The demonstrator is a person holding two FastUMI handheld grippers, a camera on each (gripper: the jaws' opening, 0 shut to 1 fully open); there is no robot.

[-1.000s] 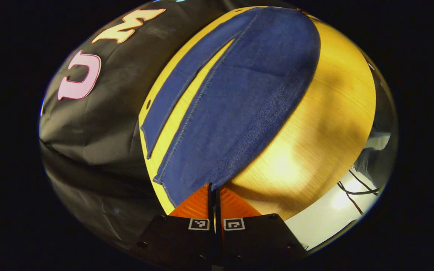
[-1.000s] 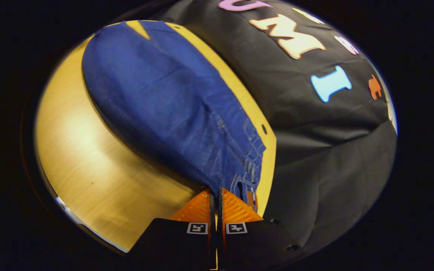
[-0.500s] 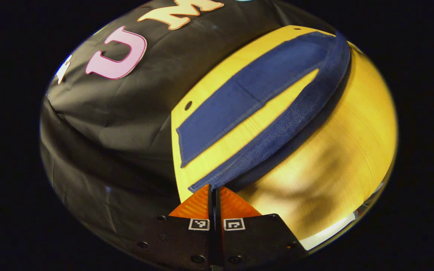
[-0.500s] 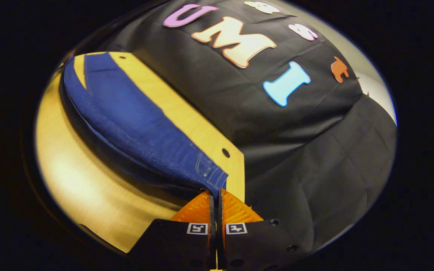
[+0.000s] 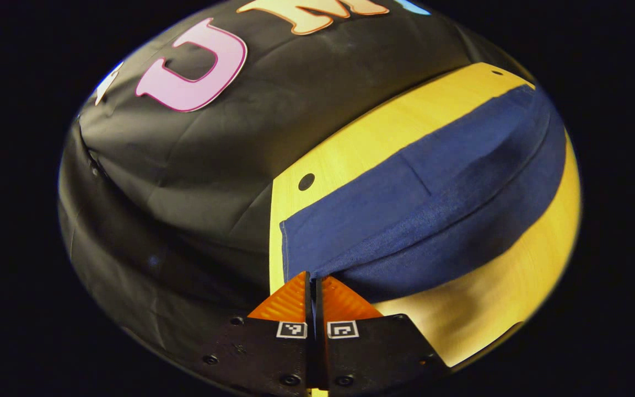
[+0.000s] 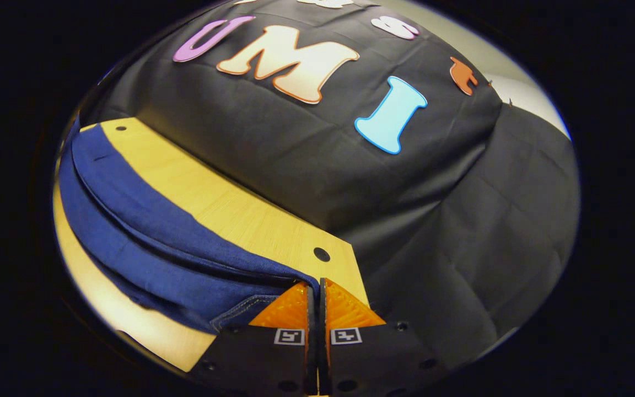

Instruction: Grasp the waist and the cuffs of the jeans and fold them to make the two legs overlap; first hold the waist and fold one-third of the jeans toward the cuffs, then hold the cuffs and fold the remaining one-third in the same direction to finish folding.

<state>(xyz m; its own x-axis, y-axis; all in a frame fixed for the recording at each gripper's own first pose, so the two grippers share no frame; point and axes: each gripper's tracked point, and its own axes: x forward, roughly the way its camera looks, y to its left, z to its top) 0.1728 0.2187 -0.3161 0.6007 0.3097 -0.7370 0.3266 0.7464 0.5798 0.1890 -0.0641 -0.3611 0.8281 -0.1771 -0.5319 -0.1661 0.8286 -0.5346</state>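
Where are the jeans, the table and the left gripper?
jeans (image 5: 405, 220): left gripper view, on the upper folded layer.
table (image 6: 229, 209): right gripper view, bare wood beside the jeans.
left gripper (image 5: 313, 284): left gripper view, between its fingertips.

My left gripper (image 5: 313, 281) hides the corner of the jeans (image 5: 422, 209) it pinches; their far end runs off the picture's right edge. In the right gripper view, my right gripper (image 6: 313, 286) covers the denim (image 6: 146, 248) corner, the lower layer's underside hidden

Recording booth: black cloth wall (image 5: 196, 165) at twelve o'clock, bare wooden counter (image 6: 240, 215) with drilled corner holes.
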